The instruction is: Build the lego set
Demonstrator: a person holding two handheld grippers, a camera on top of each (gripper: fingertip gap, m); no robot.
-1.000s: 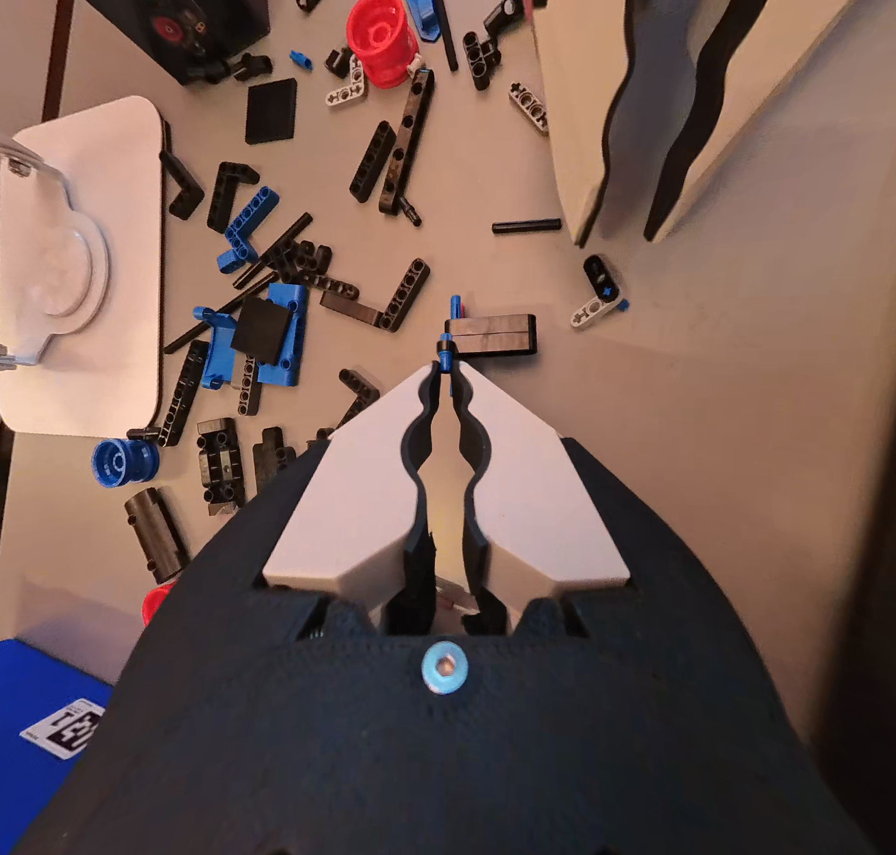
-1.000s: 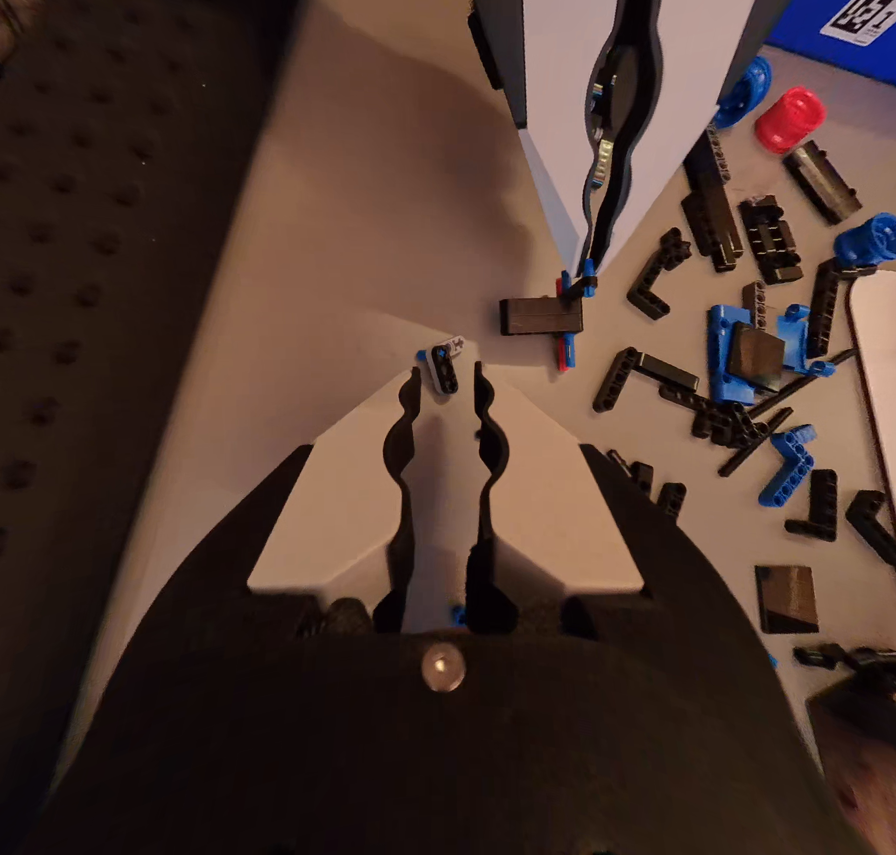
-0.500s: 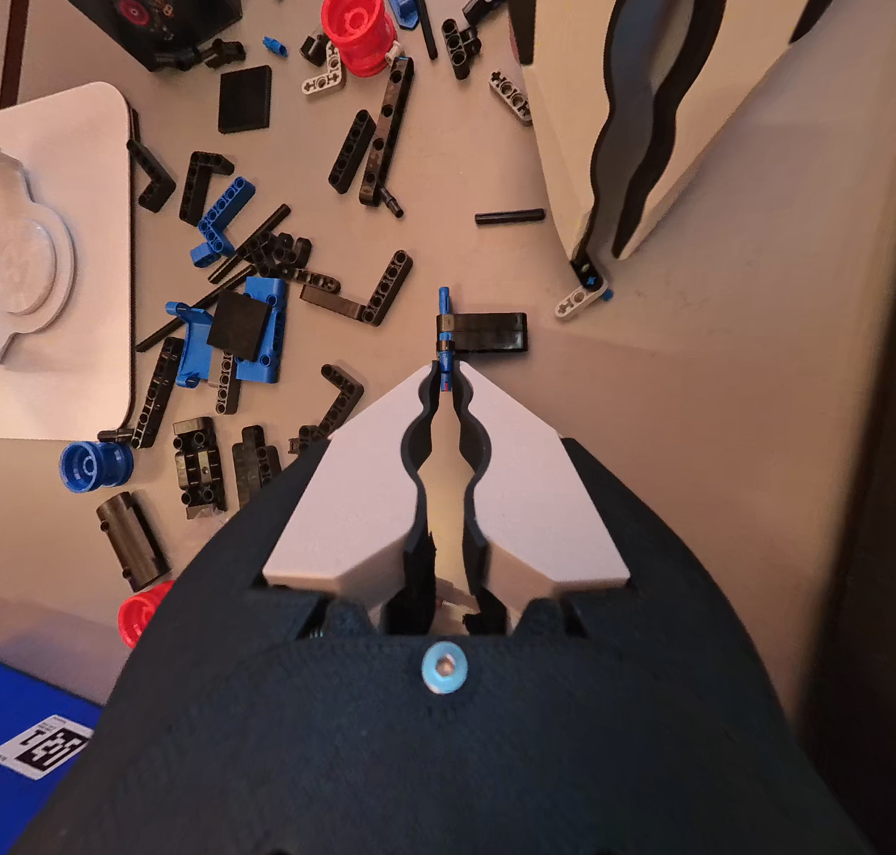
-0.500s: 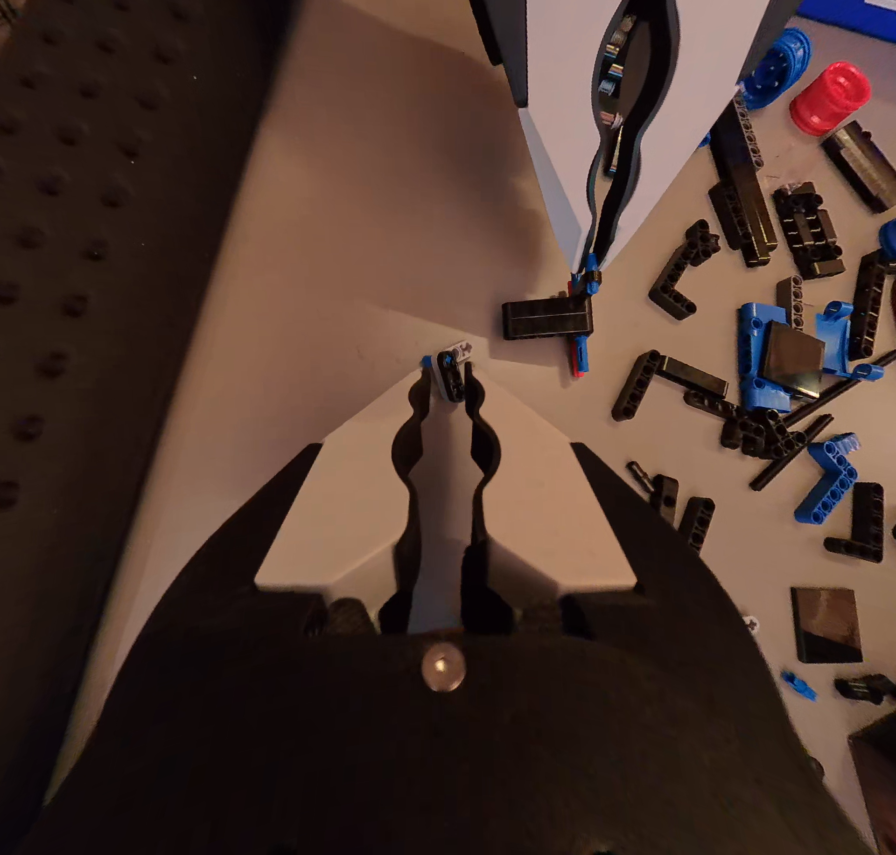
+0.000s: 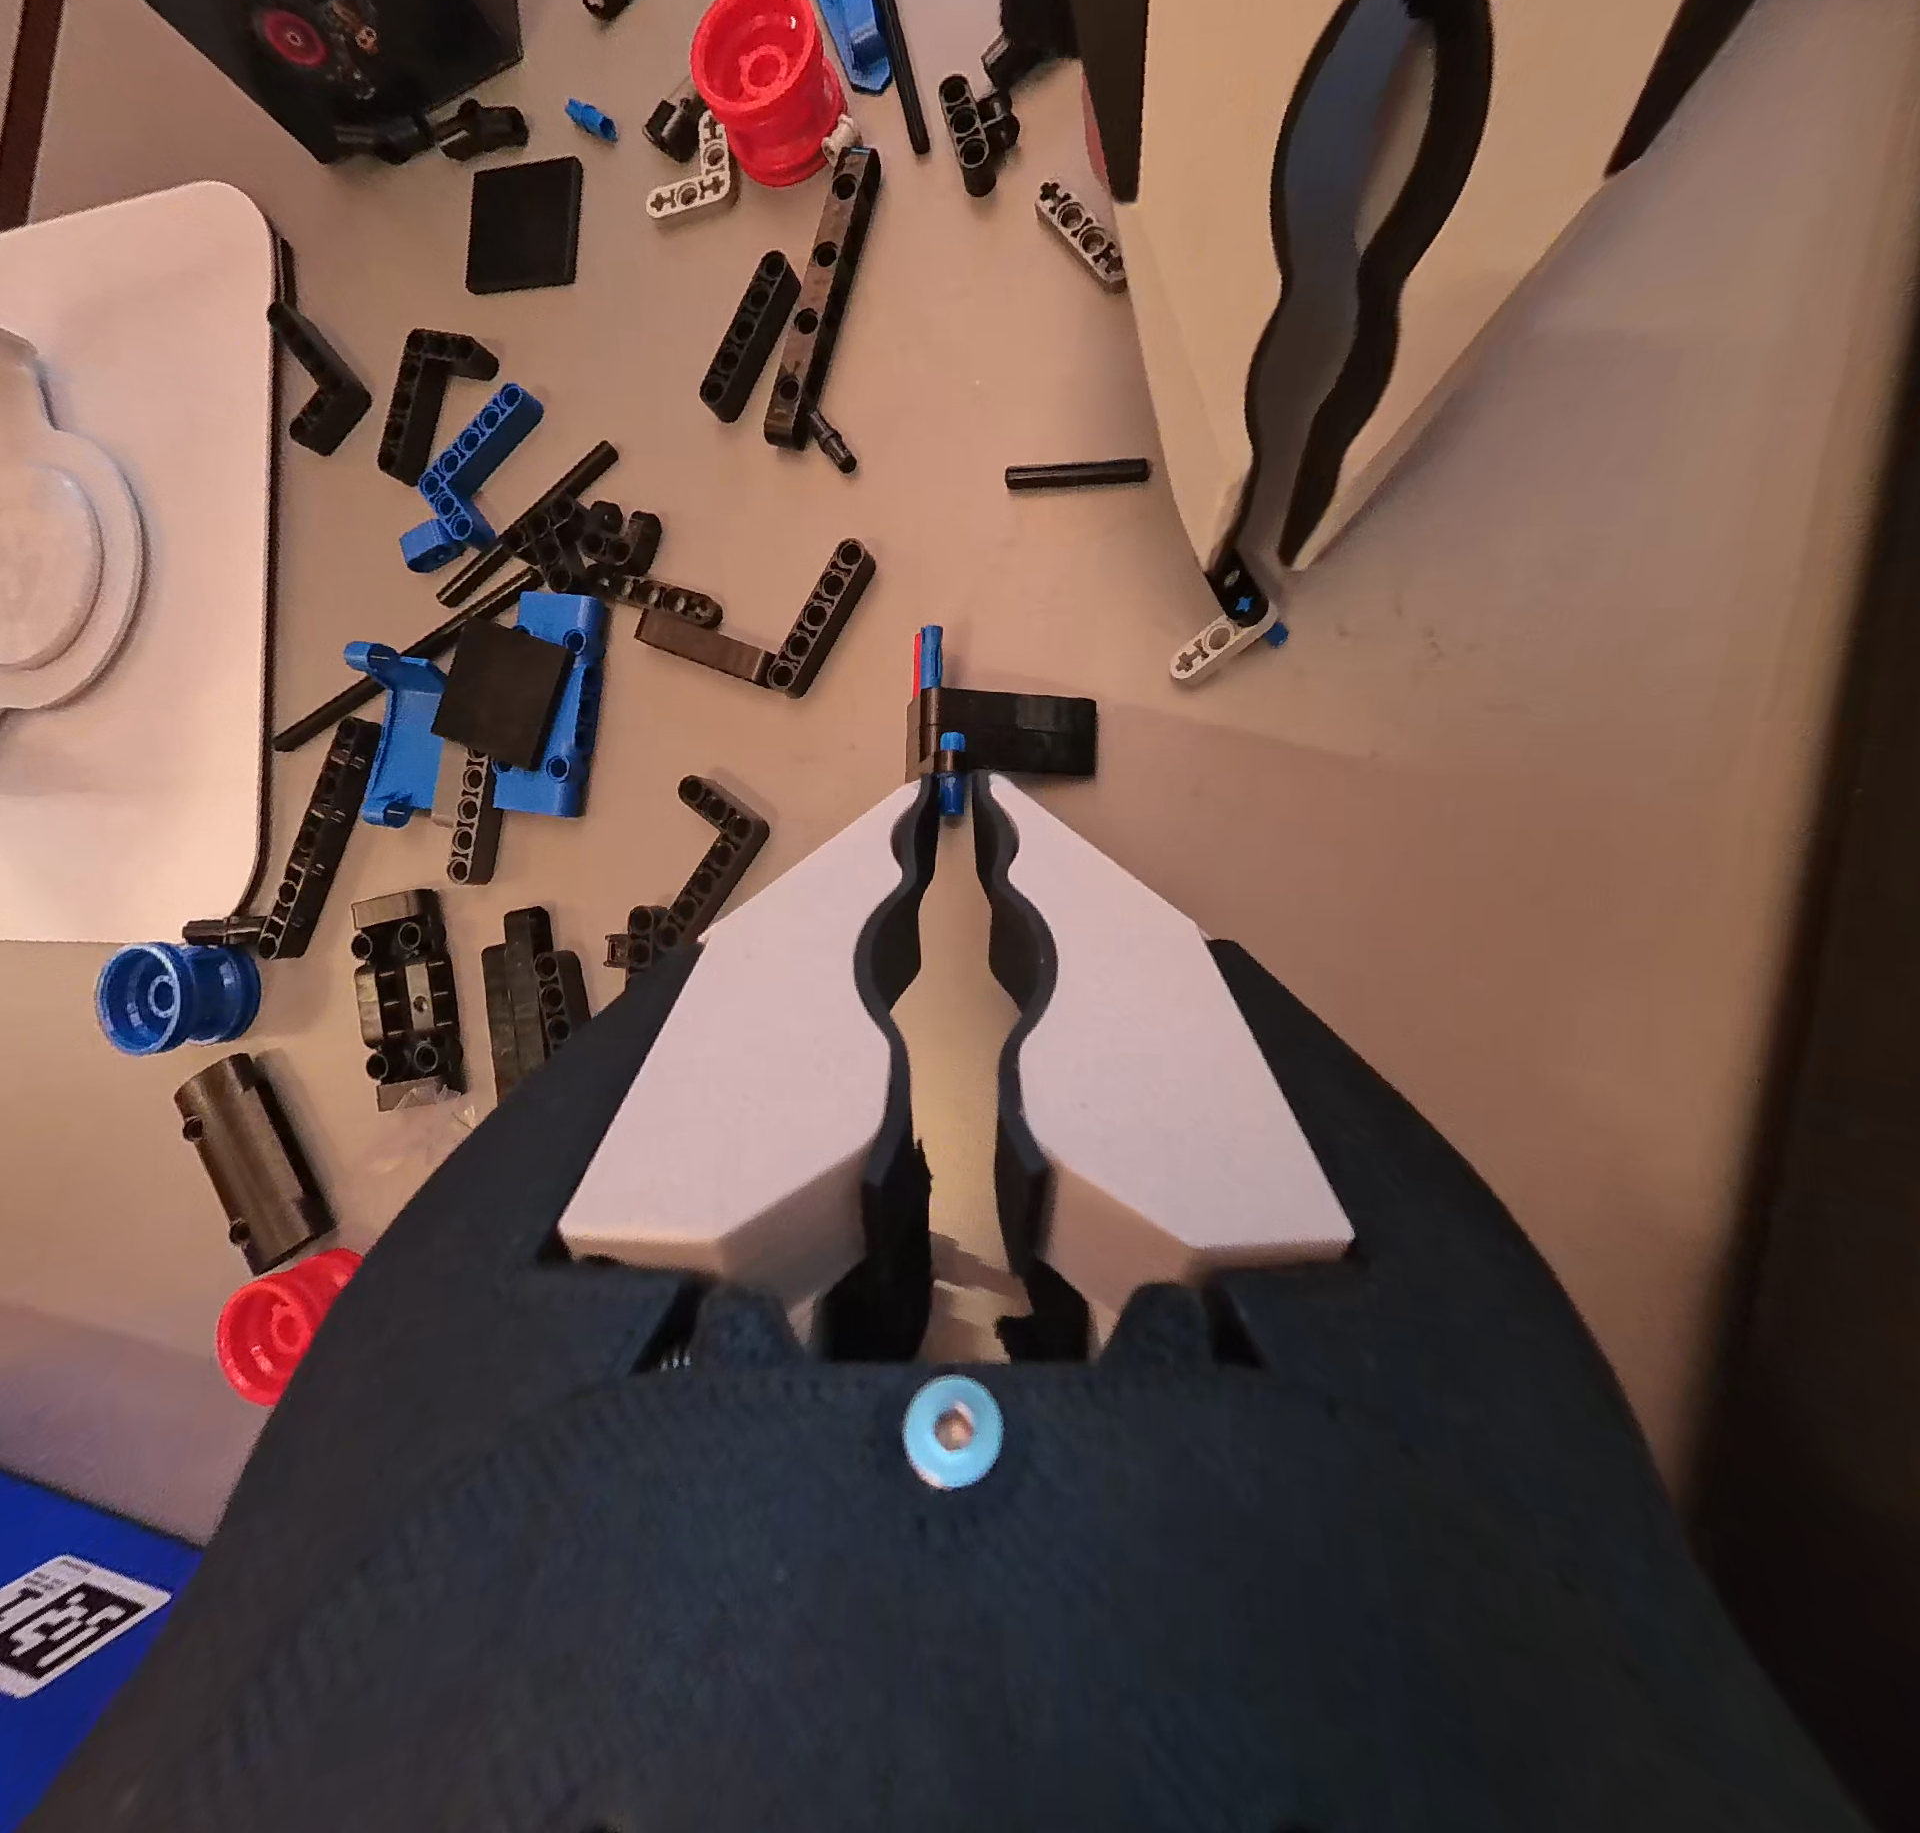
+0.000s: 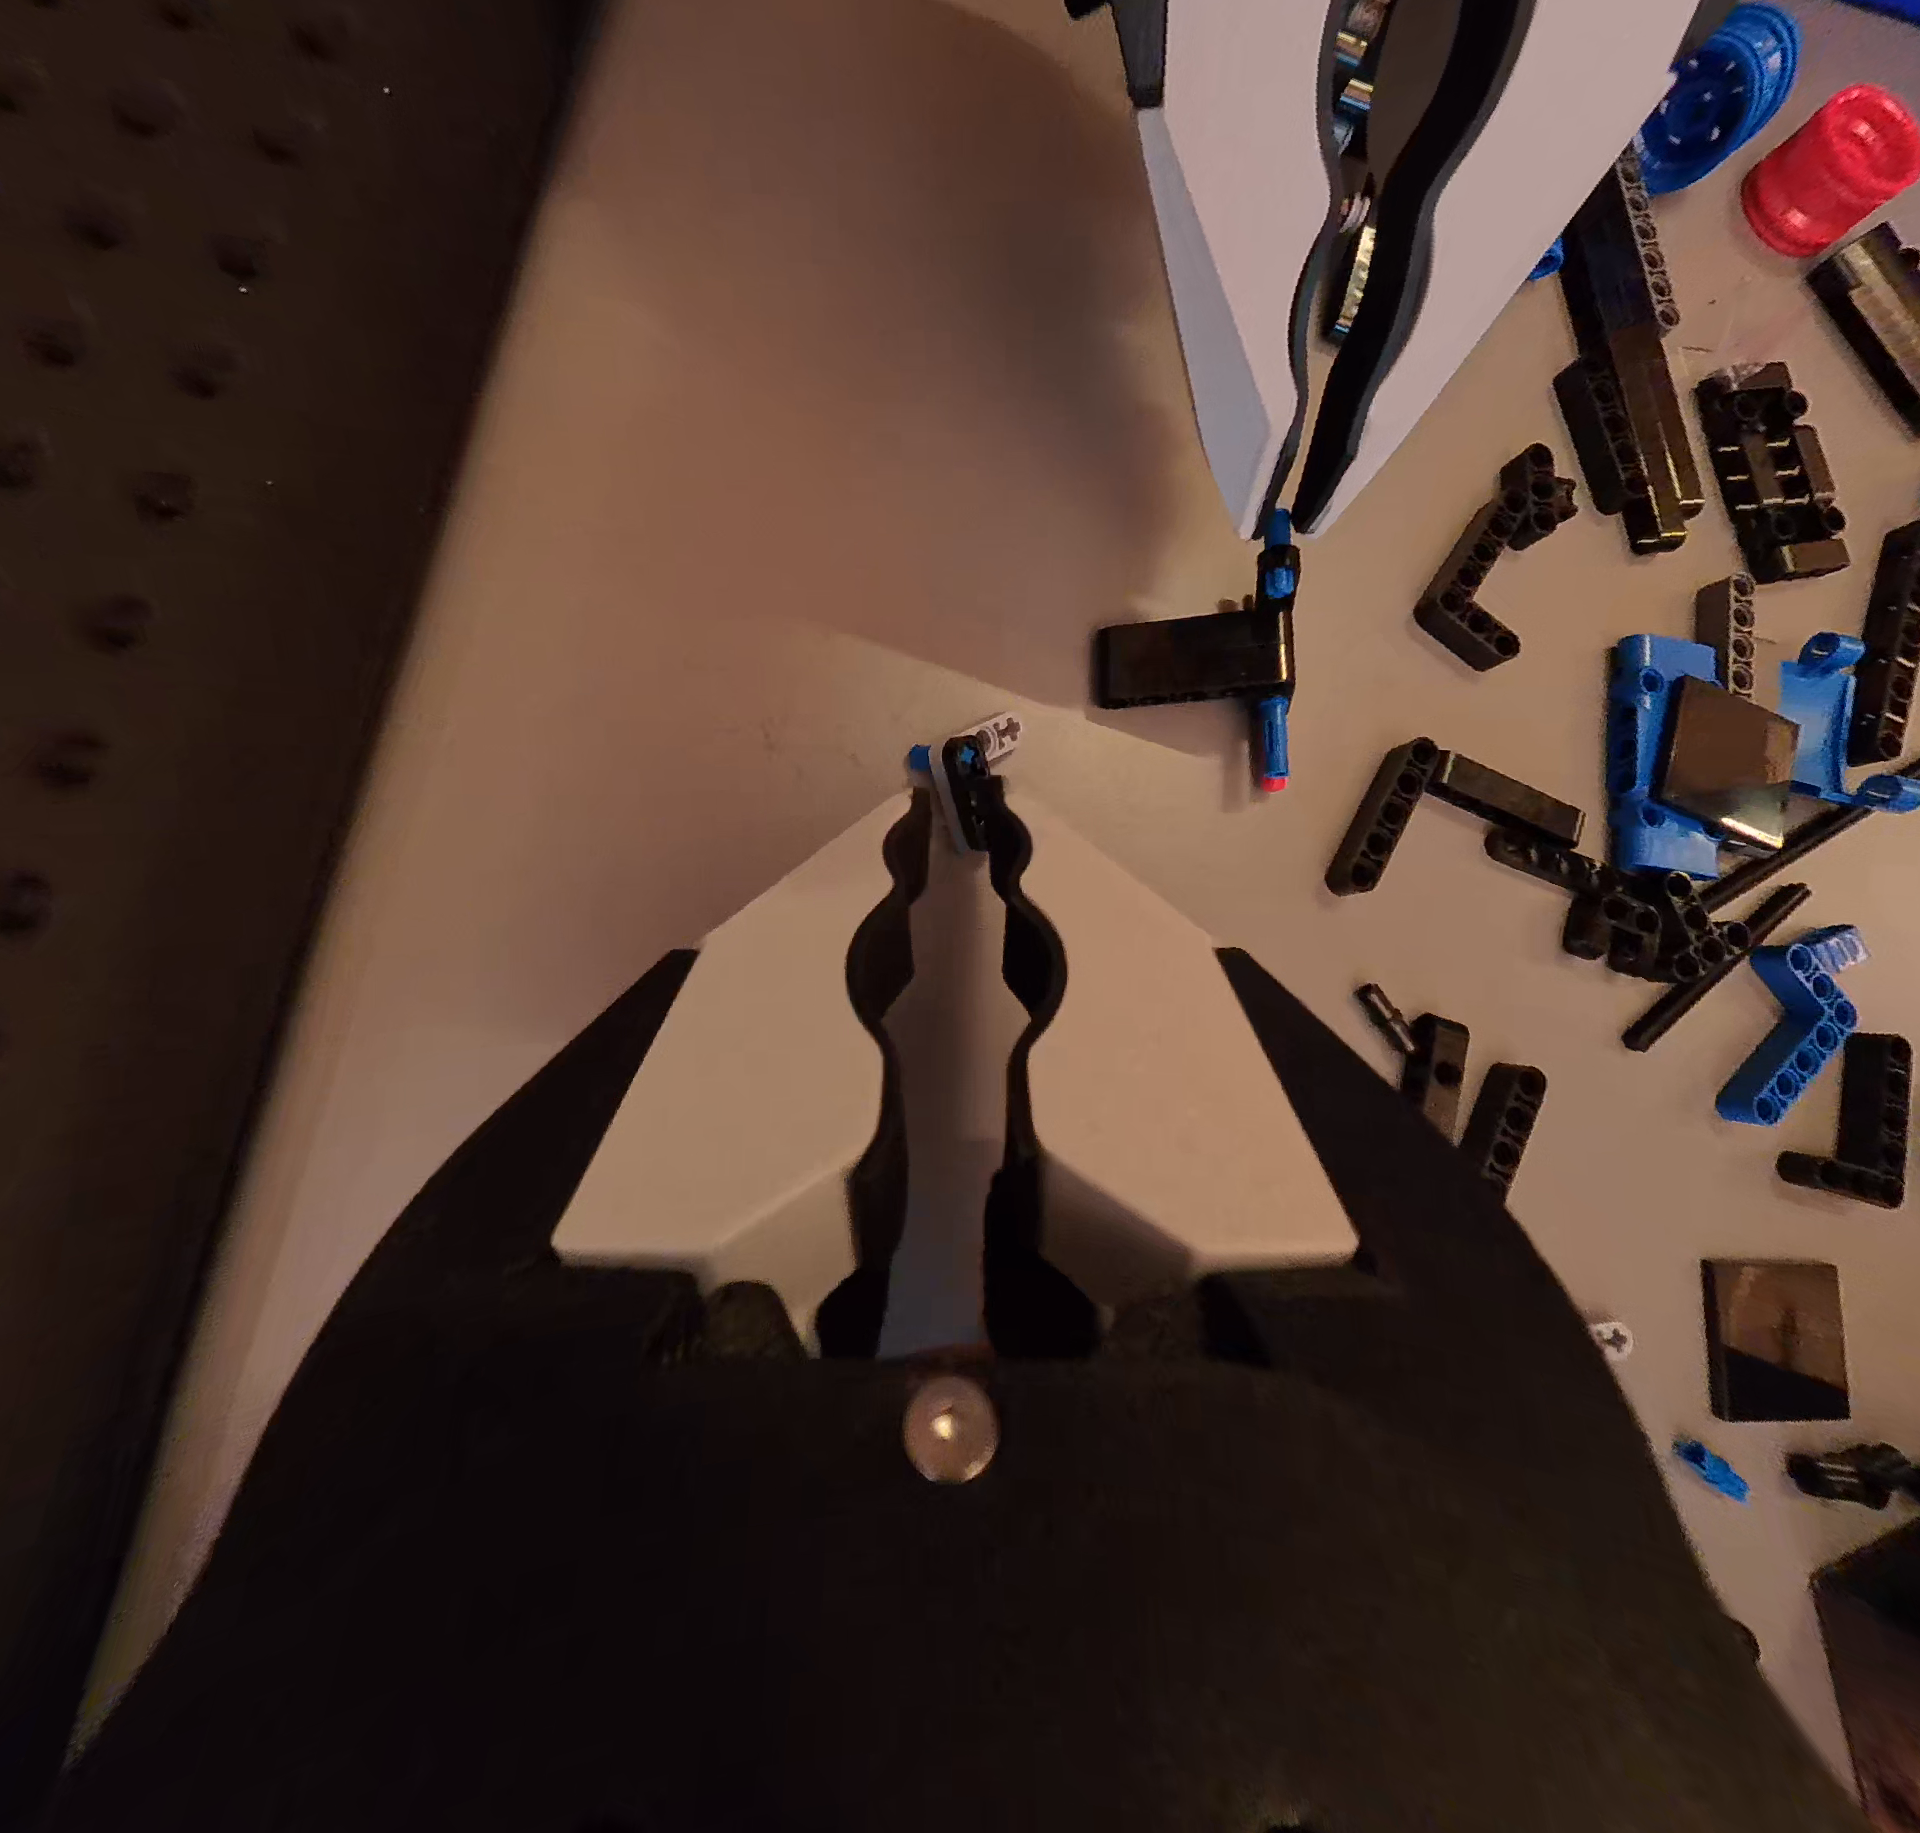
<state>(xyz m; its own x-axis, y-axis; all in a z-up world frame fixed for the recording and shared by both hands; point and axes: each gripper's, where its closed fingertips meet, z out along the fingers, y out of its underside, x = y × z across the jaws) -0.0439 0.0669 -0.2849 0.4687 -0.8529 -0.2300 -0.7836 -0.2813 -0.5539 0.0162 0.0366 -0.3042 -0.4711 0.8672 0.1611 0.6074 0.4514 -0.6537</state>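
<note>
Hard, light plastic: left gripper (image 5: 954,796) fingers pinch the small blue pin (image 5: 952,784) on the black beam (image 5: 1023,734); right gripper (image 6: 961,812) fingers pinch the grey-and-black lever piece (image 6: 971,781), slippery, best held flat-sided

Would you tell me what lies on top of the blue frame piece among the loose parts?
A flat black square tile lies tilted across the blue frame piece, hiding its middle. Whether it is clipped on cannot be seen.

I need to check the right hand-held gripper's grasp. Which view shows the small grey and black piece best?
The right wrist view: the small grey and black piece sits between its fingertips. The left wrist view shows it farther off, partly hidden.
</note>
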